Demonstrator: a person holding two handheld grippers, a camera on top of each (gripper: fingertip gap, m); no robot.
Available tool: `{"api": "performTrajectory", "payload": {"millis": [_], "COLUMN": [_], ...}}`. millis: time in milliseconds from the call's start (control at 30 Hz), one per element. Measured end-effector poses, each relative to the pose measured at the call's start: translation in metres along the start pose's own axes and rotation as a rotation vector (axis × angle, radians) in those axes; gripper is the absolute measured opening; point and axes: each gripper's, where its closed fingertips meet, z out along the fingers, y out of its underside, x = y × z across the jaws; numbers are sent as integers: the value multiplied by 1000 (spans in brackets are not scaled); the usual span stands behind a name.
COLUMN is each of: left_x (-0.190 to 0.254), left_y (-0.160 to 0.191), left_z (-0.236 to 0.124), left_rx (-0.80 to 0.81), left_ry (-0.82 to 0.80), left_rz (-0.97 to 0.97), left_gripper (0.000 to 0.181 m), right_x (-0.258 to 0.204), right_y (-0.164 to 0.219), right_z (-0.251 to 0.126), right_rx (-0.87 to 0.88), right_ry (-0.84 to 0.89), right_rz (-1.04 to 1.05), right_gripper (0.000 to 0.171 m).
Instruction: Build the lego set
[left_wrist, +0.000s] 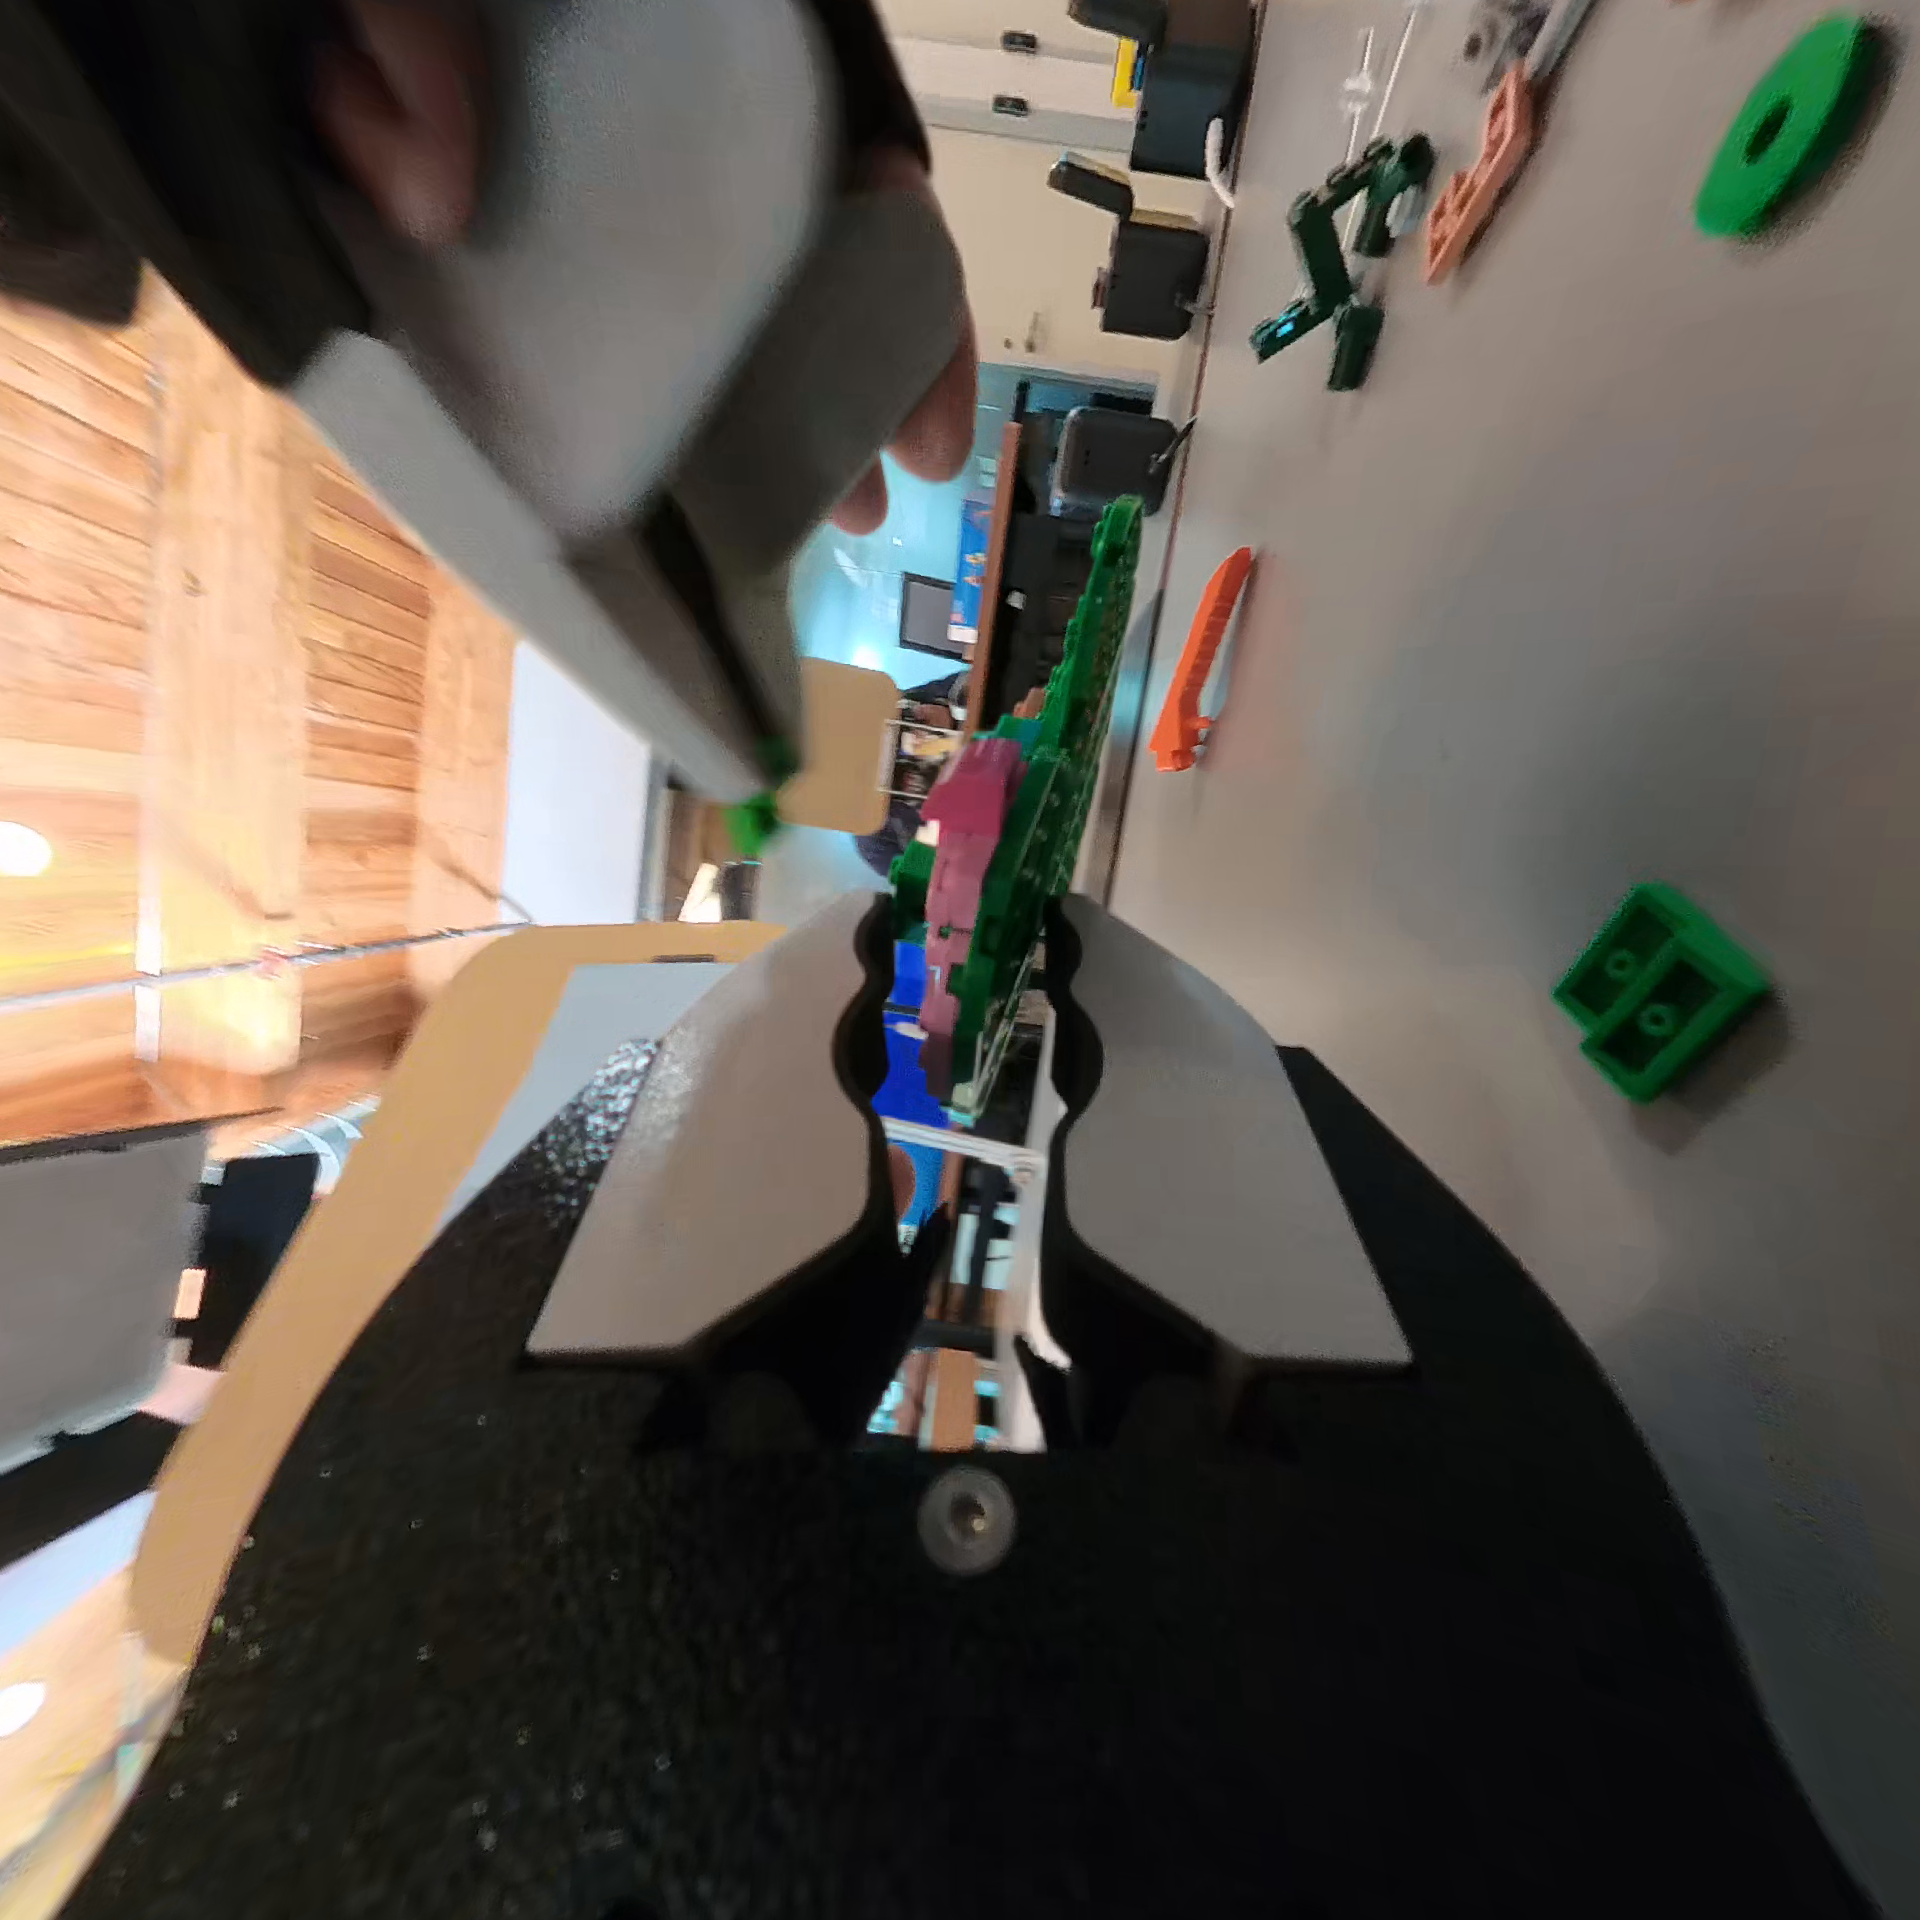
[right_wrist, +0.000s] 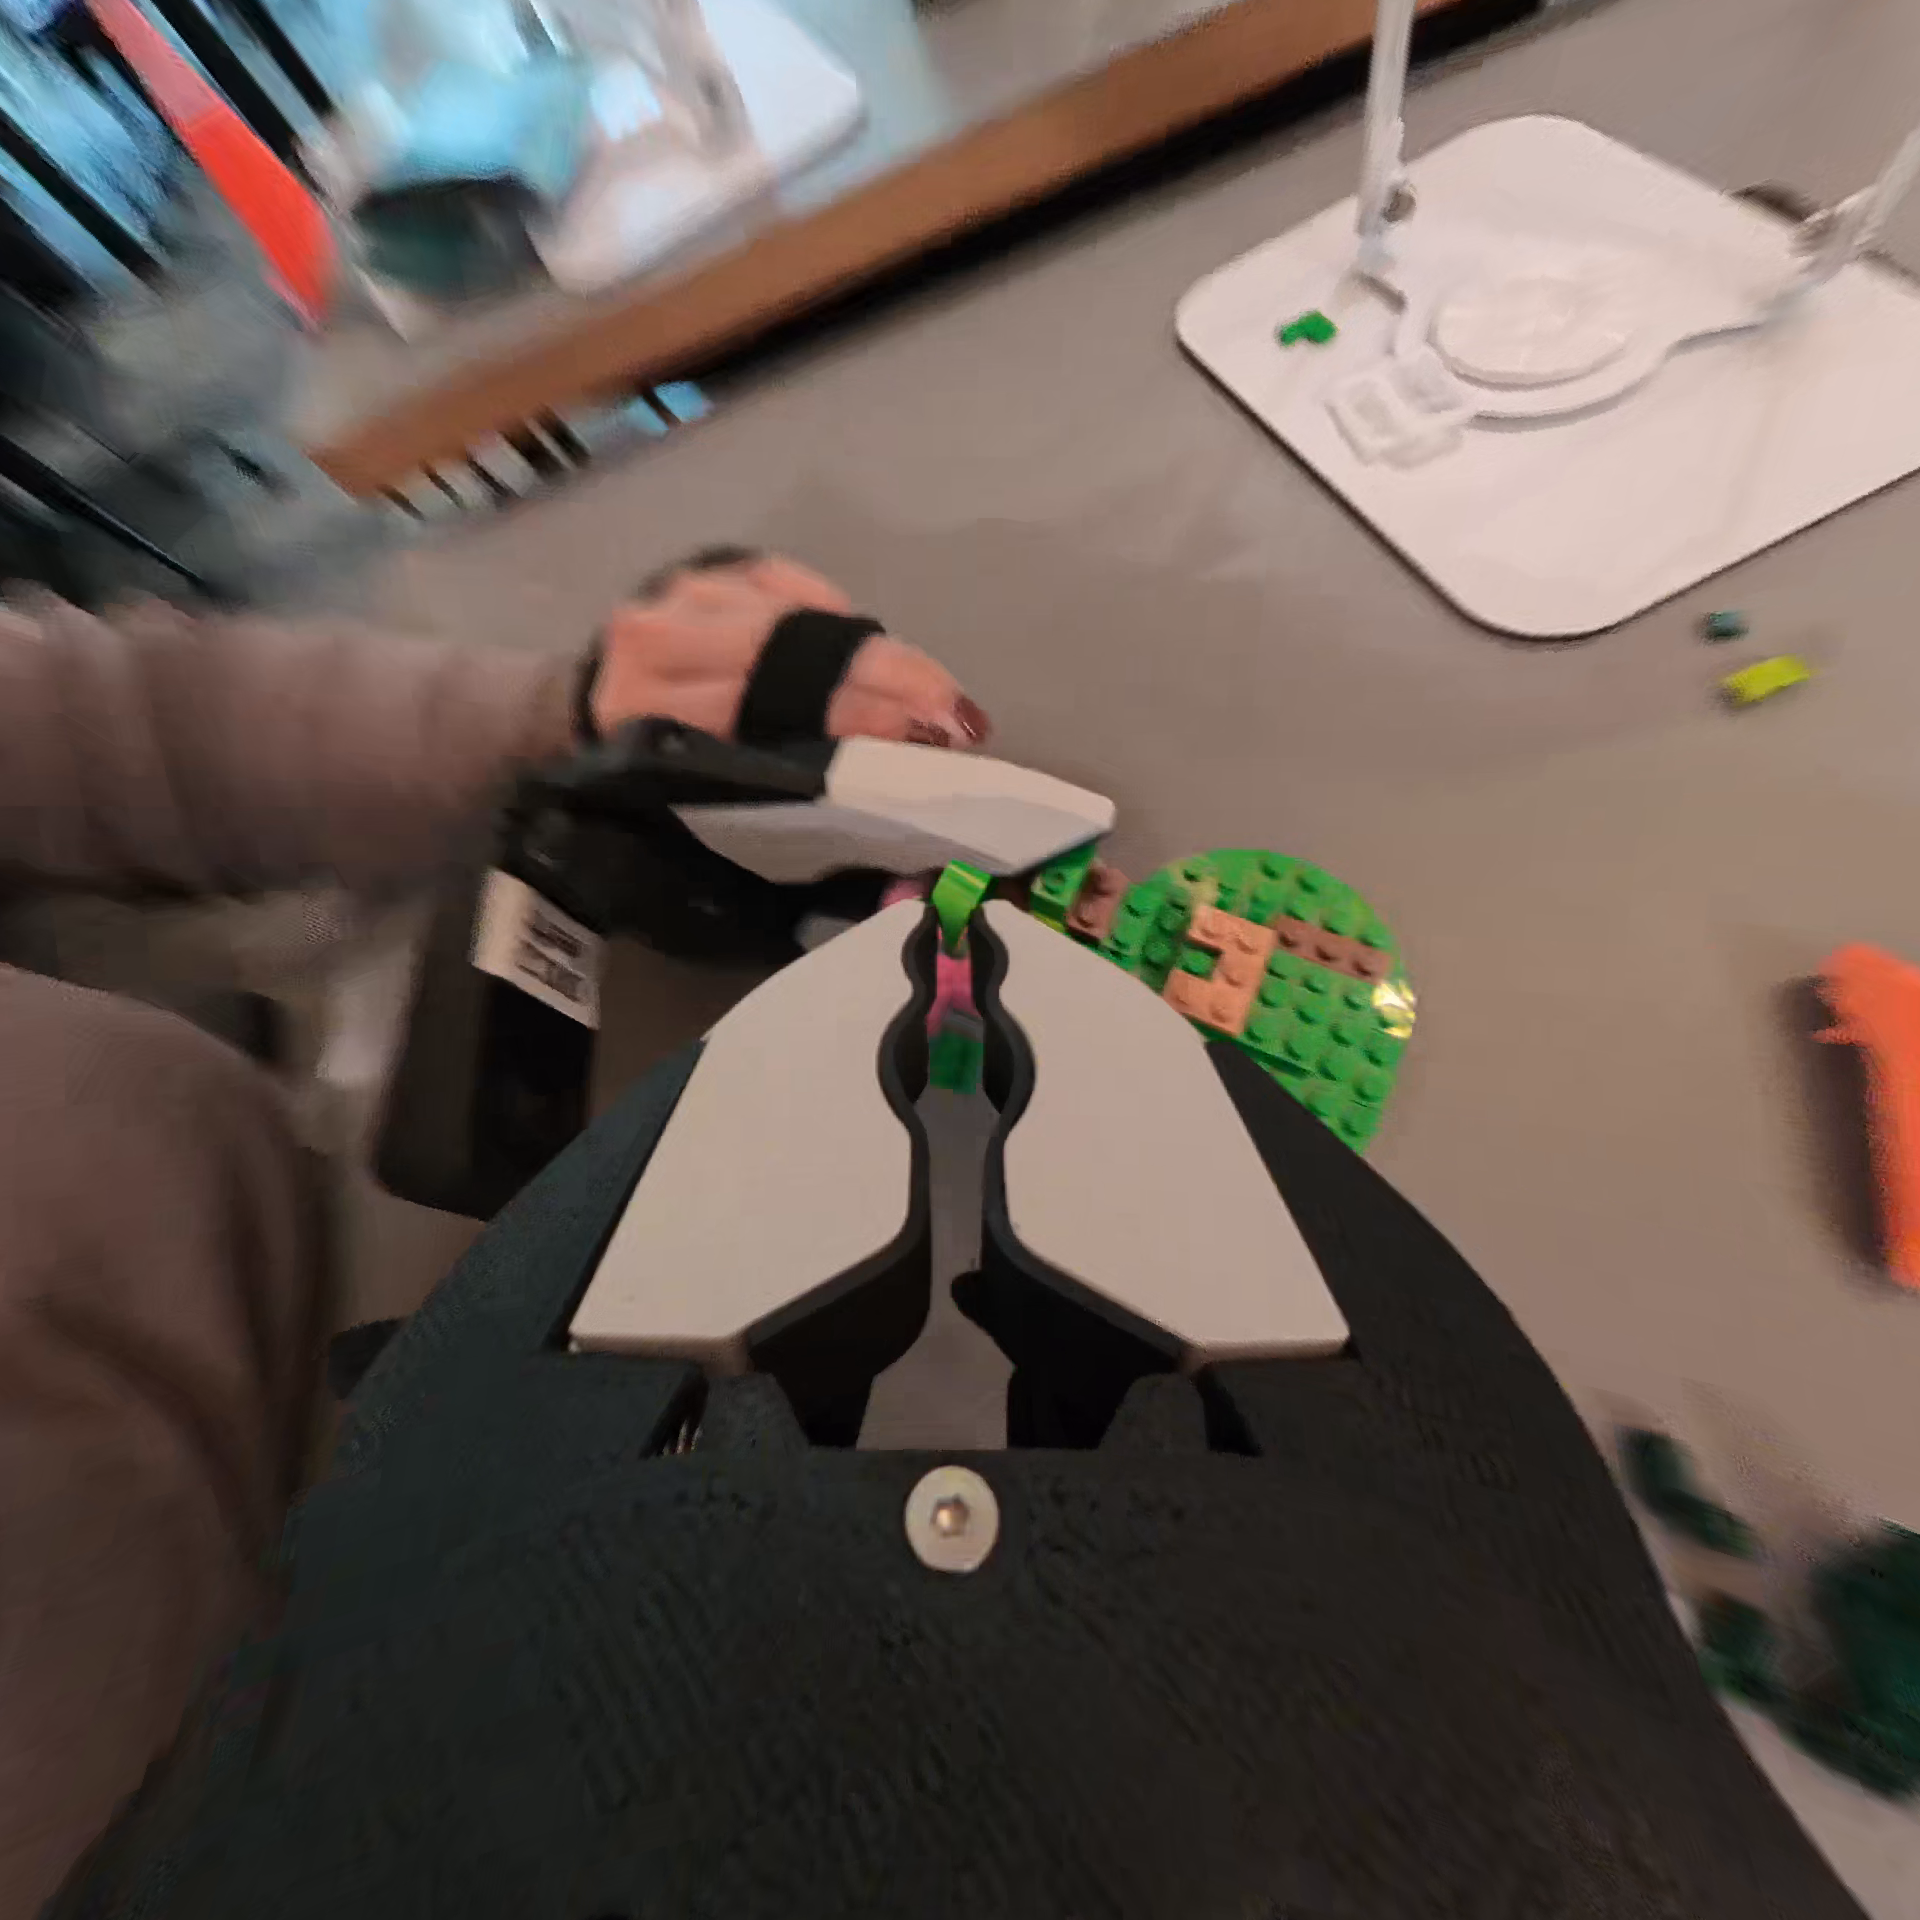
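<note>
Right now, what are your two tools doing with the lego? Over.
Left tool shut on green baseplate, held on edge. Right tool shut on small green piece, near the plate. Nothing blocking.

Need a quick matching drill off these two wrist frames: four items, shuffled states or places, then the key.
Items
1. green baseplate
2. small green piece
3. orange brick separator
4. green ring

States or places
A. lies loose on the grey table, far corner of the left wrist view
B. pinched at the tips of the right gripper
C. clamped at one edge by the left gripper
D. lies on the table beside the baseplate

Pairs: 1-C, 2-B, 3-D, 4-A
</note>
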Motion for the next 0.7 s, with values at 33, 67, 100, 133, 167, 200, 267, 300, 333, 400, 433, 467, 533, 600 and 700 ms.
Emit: {"api": "performTrajectory", "payload": {"millis": [33,67,100,133,167,200,267,300,333,400,433,467,533,600,700], "left_x": [1,2,3,4,5,6,10,13,17,25,29,32,33,32,32], "left_y": [0,0,0,1,2,2,3,3,3,3,3,4,5,5,5], "left_z": [0,1,1,1,1,2,2,2,2,1,0,-1,-1,-2,-2], "left_rx": [-4,-9,-13,-18,-26,-35,-48,-57,-72,-93,-110,-124,-137,-148,-153], "left_ry": [12,22,33,46,59,75,122,155,194,264,301,329,345,352,345], "left_rz": [-15,-27,-41,-58,-76,-98,-140,-158,-180,-224,-244,-264,-279,-286,-269], "left_gripper": [27,27,27,27,27,27,27,27,27,27,27,27,27,27,27], "right_x": [-2,-1,1,3,4,5,6,8,10,10,10,12,13,12,11], "right_y": [-5,-8,-9,-9,-8,-8,-6,-4,-2,1,2,3,6,10,17], "right_z": [-3,-6,-8,-10,-11,-11,-9,-8,-7,-6,-5,-4,-3,-1,3], "right_rx": [49,85,106,121,131,134,127,118,111,98,90,87,77,54,17], "right_ry": [-75,-127,-161,-187,-210,-226,-234,-224,-216,-224,-224,-219,-219,-231,-238], "right_rz": [78,142,189,220,242,259,269,269,268,274,276,278,281,279,268], "right_gripper": [3,4,4,3,3,3,3,3,4,3,4,3,3,4,4]}}
